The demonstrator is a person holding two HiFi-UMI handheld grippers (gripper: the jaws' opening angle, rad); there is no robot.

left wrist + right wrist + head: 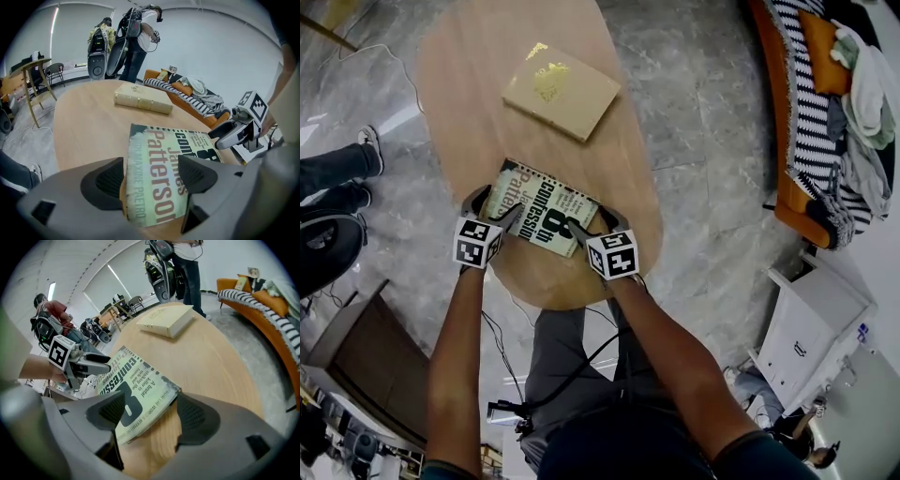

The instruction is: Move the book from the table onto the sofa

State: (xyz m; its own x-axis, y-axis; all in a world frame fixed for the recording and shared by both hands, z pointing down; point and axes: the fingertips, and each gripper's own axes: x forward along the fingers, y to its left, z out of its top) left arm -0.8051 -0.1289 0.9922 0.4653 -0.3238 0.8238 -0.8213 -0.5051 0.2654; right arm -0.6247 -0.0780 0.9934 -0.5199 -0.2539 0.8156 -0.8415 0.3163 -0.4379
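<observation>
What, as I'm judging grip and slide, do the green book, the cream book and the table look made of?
Green book: paperback, thin printed paper cover, matte, scuffed edges.
Cream book: thick, likely hardcover, gold stamp on top; covering unclear.
Table: light wood or veneer, grain visible, smooth satin finish.

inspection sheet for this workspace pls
surface: oval wooden table, two books on it
job's things: paperback flat at the near end; orange sofa at right, strewn with clothes
clutter: cream hardback further up the table
grippers: left claw and right claw open, each straddling a near corner of the paperback
cables: thin cable on floor; black leads off the table's near end
surroundings: marble floor, white cabinet, bystander's legs
</observation>
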